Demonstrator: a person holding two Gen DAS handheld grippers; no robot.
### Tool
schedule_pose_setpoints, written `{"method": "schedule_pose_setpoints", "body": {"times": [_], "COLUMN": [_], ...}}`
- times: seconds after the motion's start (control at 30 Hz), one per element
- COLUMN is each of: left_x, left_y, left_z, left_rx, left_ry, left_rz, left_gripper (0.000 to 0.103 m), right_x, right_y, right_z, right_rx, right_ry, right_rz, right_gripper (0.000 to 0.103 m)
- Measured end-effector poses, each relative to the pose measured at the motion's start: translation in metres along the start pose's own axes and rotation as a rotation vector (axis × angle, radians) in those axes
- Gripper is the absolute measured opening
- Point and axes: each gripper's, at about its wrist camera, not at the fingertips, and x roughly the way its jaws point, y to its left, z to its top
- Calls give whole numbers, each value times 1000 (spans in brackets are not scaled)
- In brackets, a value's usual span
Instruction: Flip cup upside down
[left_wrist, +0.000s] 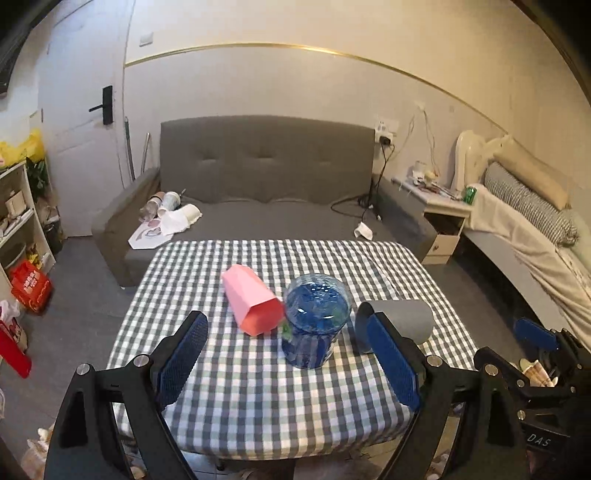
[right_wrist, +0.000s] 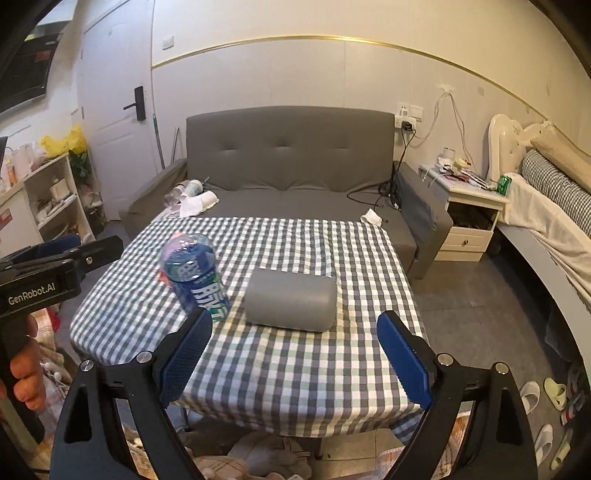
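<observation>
A pink faceted cup (left_wrist: 251, 302) lies on its side on the checkered table (left_wrist: 258, 398), its mouth toward me. A grey cup (left_wrist: 402, 319) lies on its side to the right; it also shows in the right wrist view (right_wrist: 291, 303). My left gripper (left_wrist: 288, 347) is open and empty, above the table's near edge, short of the cups. My right gripper (right_wrist: 295, 343) is open and empty, just short of the grey cup. The pink cup is almost hidden behind the bottle in the right wrist view.
A blue plastic bottle (left_wrist: 314, 321) stands between the two cups, also in the right wrist view (right_wrist: 195, 280). A grey sofa (left_wrist: 266, 173) stands behind the table, a nightstand (left_wrist: 439, 210) and bed (left_wrist: 535, 229) at right, shelves (left_wrist: 18, 206) at left.
</observation>
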Motion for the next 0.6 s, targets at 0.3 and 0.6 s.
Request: {"method": "schedule_pose_setpoints", "body": {"times": [0.3,0.6], "left_x": [-27,-26], "left_y": [30,37], "left_z": [-21,-42], "left_rx": [-28,-22], "left_ry": [-39,-51], "left_rz": [39,55], "left_gripper": [91,103], "right_x": [-6,0], "right_y": [25,30], "right_z": [-6,-17], "right_rx": [-13,-15], "right_ry": [-32,-49], "right_rz": [29,36], "right_gripper": [91,103]}}
